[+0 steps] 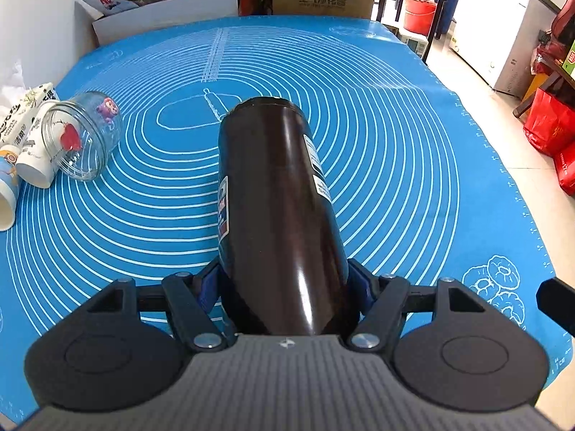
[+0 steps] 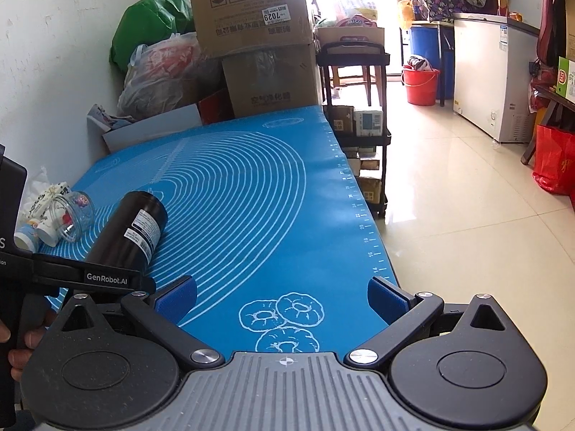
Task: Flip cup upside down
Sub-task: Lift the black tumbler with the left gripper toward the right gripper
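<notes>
Your left gripper (image 1: pixel 284 287) pinches the dark cup (image 1: pixel 276 208), lifted and tilted over the blue mat (image 1: pixel 395 143); its near end is hidden between the jaws. Left of the cup, a glass jar (image 1: pixel 81 136) lies sideways holding a red trinket. Your right gripper (image 2: pixel 282 296) hangs spread.

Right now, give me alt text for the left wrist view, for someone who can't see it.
The left gripper has its jaws shut on a dark brown cup, which points away from the camera, tilted over a blue baking mat. At the mat's left edge a clear glass jar lies on its side next to some paper cups.
</notes>
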